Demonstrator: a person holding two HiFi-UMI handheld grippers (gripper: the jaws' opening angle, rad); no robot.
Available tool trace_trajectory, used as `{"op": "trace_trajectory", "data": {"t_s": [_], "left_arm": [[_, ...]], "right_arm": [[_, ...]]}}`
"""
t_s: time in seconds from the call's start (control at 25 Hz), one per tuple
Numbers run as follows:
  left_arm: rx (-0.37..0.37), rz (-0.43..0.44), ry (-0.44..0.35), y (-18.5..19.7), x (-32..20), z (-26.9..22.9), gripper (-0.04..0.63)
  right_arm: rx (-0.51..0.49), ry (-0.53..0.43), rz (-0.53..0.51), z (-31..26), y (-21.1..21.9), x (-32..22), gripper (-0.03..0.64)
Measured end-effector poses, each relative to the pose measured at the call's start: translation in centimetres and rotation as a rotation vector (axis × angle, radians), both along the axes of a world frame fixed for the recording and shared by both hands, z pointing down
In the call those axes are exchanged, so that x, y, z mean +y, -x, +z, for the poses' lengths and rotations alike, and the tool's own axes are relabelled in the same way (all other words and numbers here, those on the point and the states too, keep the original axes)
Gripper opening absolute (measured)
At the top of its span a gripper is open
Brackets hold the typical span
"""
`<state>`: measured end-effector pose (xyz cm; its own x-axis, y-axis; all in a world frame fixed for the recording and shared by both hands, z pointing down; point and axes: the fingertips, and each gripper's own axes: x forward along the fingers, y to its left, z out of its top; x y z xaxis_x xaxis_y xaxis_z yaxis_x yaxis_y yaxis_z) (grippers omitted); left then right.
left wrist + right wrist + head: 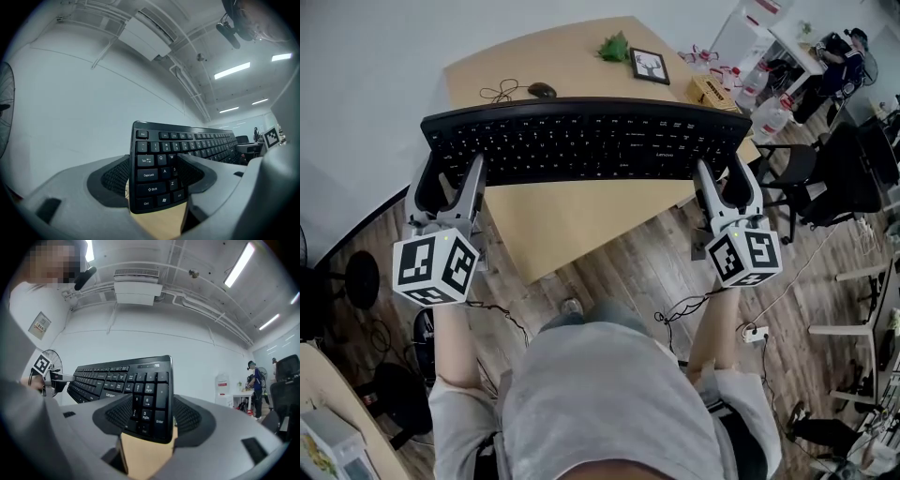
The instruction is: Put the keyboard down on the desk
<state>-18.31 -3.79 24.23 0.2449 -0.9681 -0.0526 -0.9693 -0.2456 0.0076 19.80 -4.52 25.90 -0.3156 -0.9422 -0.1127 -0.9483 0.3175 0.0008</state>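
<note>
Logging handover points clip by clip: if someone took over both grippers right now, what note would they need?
Left gripper: shut on the keyboard, at its left end.
Right gripper: shut on its right end.
Keyboard: in the air over the near part of the desk, keys up.
Mouse and picture frame lie farther back.
Done: the grip at both ends.
Left: lower it onto the desk and open both grippers.

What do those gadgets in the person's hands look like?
The left gripper and right gripper are pale grey plastic, each with two curved jaws lined with dark ribbed pads. Each carries a white cube printed with black square markers. The person wears a grey short-sleeved shirt.
</note>
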Motion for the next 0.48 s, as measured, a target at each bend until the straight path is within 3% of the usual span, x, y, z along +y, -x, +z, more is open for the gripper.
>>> {"op": "trace_trajectory", "data": {"t_s": [0.16,0.36,0.48], "left_arm": [[0.02,0.027,0.054,1.8,-5.9,1.8,0.295],[0.023,0.02,0.108,1.8,-7.1,2.7,0.295],[0.03,0.021,0.141,2.0,-11.0,4.6,0.295]], "right_arm": [[0.02,0.052,0.028,1.0,1.8,-4.8,0.252],[0.024,0.103,0.02,1.9,1.8,-6.3,0.252],[0.03,0.135,0.022,3.5,1.9,-10.1,0.252]]}}
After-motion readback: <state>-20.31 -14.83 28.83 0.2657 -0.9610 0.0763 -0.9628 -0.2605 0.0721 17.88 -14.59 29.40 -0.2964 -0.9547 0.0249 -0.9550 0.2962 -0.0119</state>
